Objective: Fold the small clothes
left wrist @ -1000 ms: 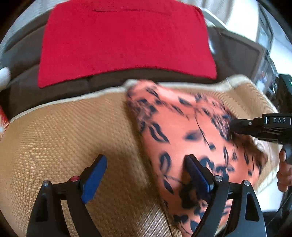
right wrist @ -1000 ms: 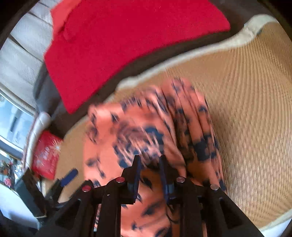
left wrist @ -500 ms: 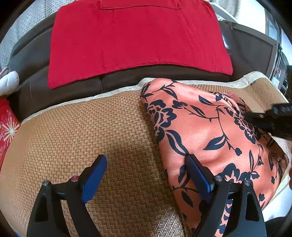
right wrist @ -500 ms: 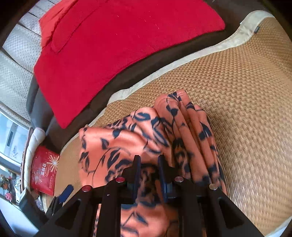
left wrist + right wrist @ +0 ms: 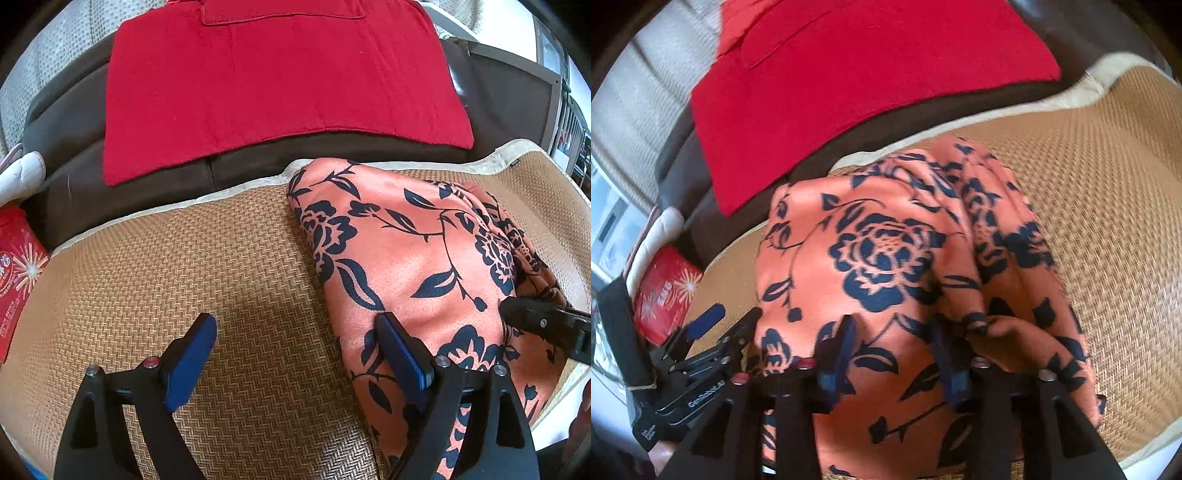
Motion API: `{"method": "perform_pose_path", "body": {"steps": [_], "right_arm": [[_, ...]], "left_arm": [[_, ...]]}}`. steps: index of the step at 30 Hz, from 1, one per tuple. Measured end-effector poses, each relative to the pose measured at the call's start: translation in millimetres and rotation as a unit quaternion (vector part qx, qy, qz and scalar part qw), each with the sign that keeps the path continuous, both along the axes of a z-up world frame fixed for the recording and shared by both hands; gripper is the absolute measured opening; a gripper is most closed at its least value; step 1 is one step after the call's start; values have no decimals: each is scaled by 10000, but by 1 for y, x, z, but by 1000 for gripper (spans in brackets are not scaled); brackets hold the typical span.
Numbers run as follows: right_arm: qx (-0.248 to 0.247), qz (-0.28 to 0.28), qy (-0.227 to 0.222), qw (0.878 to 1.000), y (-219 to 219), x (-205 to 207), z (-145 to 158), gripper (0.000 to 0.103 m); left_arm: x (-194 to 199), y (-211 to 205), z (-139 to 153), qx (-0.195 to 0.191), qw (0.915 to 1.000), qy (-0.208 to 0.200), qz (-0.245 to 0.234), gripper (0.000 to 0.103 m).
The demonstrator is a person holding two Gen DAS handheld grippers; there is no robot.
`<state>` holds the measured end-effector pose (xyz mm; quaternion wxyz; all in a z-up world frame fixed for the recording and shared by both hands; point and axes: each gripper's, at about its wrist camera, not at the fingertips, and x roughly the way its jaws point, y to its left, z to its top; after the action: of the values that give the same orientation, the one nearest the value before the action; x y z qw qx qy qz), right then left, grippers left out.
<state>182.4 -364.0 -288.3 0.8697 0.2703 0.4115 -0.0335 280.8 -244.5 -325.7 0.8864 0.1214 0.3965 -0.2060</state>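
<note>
An orange garment with dark blue flowers (image 5: 406, 251) lies folded on the right half of a woven straw mat (image 5: 184, 266). My left gripper (image 5: 295, 343) is open: its left finger hangs over bare mat, its right finger over the garment's left edge, and nothing is held. In the right wrist view the garment (image 5: 886, 251) fills the middle, bunched into folds on its right side. My right gripper (image 5: 892, 349) hovers over the near part with its jaws opening; cloth lies below them and the pads do not press it. The right gripper's tip (image 5: 546, 325) shows at the left wrist view's right edge.
A red towel (image 5: 277, 81) is draped over the dark brown sofa back (image 5: 147, 192) behind the mat. A red printed packet (image 5: 18, 266) lies at the far left. The mat's pale border (image 5: 1145, 443) runs near the front edge. The left gripper (image 5: 713, 332) appears at lower left.
The right gripper's jaws have parted and let go of the garment, which now lies flatter on the mat. The right gripper has drawn back toward the near edge. The left gripper stays open.
</note>
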Motion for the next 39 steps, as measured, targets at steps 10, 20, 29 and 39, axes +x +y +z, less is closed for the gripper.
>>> {"method": "perform_pose_path", "body": {"steps": [10, 20, 29, 39], "right_arm": [[-156, -146, -559, 9982, -5, -24, 18, 39], [-54, -220, -222, 9995, -22, -26, 8, 38], [681, -1217, -1082, 9843, -86, -74, 24, 76], [154, -458, -435, 9979, -69, -58, 19, 41]], "left_arm": [[-5, 10, 20, -206, 9995, -244, 80, 89], [-4, -6, 8, 115, 9999, -30, -113, 89], [7, 21, 23, -795, 9964, 271, -97, 89], [-1, -17, 0, -144, 9970, 518, -557, 90]]}}
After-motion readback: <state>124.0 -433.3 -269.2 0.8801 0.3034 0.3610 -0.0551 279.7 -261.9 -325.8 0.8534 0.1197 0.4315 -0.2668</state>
